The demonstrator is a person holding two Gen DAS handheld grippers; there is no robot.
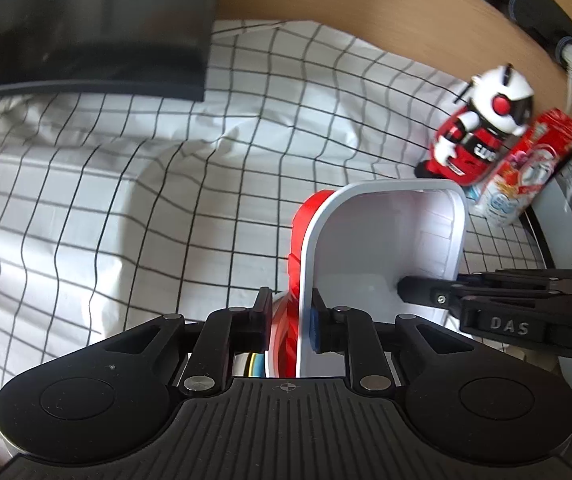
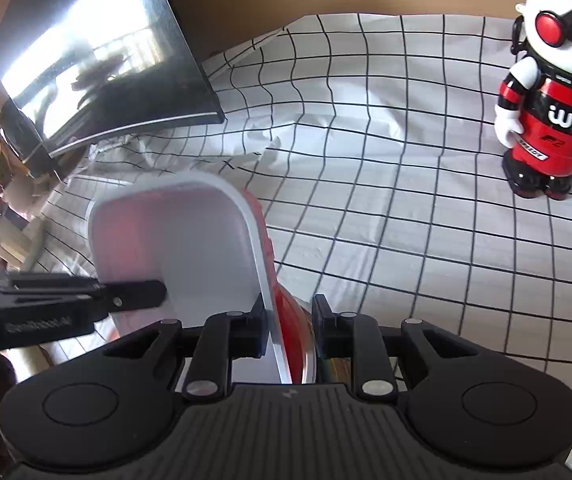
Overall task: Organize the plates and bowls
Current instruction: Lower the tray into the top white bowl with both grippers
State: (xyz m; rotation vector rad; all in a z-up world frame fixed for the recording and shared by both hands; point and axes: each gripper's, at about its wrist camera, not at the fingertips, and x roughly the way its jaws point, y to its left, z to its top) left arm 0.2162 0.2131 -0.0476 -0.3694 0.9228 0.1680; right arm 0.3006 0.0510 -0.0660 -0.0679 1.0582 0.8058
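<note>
While both claws clamp the white tray [image 1: 381, 240] | left claw [image 1: 289, 320] | right claw [image 2: 289, 328] | snack box [image 1: 525, 168] left view only

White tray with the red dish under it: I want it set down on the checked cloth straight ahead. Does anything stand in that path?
Nothing visible does. The white rectangular plastic tray and red dish face bare black-and-white checked cloth. The red-and-white toy robot stands far right, the black monitor far left.

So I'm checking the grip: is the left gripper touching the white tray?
Touching. Left wrist view shows the left gripper shut on the white tray rim.
</note>
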